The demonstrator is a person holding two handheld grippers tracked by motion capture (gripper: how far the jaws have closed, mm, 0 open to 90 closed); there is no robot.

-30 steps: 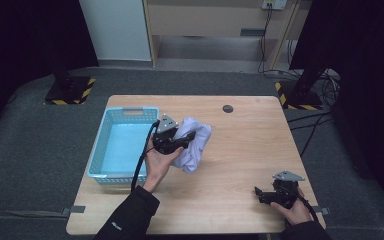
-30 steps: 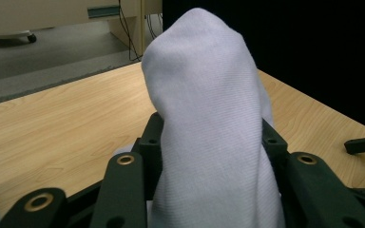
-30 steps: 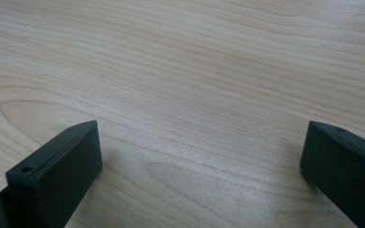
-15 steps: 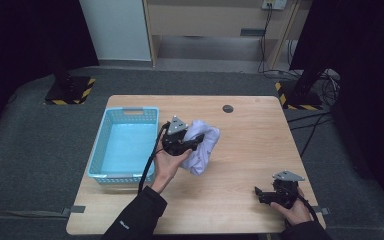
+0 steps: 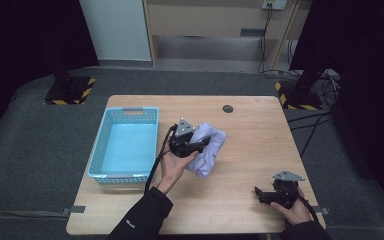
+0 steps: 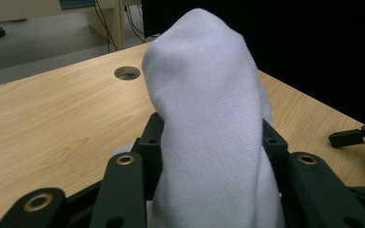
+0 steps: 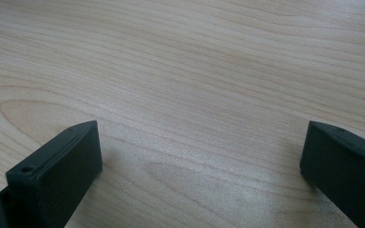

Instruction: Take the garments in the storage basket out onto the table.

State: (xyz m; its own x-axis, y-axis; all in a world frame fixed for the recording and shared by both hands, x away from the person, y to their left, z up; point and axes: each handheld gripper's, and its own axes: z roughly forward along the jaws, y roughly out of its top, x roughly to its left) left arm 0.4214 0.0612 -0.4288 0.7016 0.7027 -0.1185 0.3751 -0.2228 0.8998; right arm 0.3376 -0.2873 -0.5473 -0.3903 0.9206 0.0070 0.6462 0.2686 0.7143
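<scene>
The left tool (image 5: pixel 203 145) is clamped tight on a white cloth (image 5: pixel 207 150), which bunches between its jaws above the middle of the wooden surface (image 5: pixel 250 135), just right of the blue basket (image 5: pixel 125 145). The right tool (image 5: pixel 260 194) rests near the front edge, jaws wide apart and empty.

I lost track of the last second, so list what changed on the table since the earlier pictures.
The left gripper, shut on the white cloth, carried it a little rightward and toward the person, away from the blue basket. Nothing was picked up or released. The right gripper kept its place, jaws open over bare table; the basket did not move.
</scene>
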